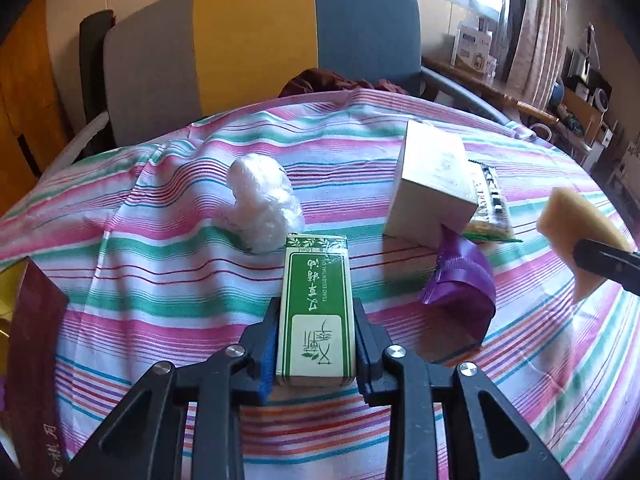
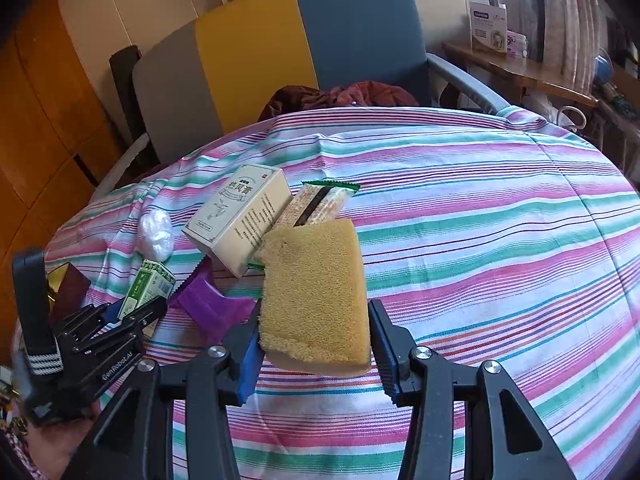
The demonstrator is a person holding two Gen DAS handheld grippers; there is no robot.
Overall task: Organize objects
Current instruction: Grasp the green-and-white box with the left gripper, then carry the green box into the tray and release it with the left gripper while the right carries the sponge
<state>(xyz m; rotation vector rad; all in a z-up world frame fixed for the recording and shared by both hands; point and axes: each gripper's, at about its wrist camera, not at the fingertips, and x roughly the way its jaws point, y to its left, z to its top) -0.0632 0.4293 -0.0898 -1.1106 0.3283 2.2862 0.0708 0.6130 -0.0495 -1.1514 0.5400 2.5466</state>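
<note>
A green-and-white carton [image 1: 318,312] is clamped lengthwise between the blue-padded fingers of the left gripper [image 1: 316,344], the pads being pressed against its two long sides; in the right wrist view the same carton [image 2: 146,288] is seen at the far left, enclosed by that gripper [image 2: 132,312]. A yellow sponge [image 2: 316,296] is gripped by the right gripper [image 2: 316,344], its side edges being met by the two pads, and it is held above the striped tablecloth [image 2: 500,240]. In the left wrist view this sponge [image 1: 576,236] is shown at the right edge. On the cloth, a crumpled white plastic wad [image 1: 264,204] is seen just beyond the carton's far end, a purple packet [image 1: 460,284] lies to its right, and a beige box [image 1: 434,184] is placed farther back, partly overlapping a green-edged snack wrapper [image 1: 490,204]. A dark red bag [image 1: 32,344] is visible at the left edge, and a grey, yellow and blue chair [image 1: 256,40] stands behind the table.
</note>
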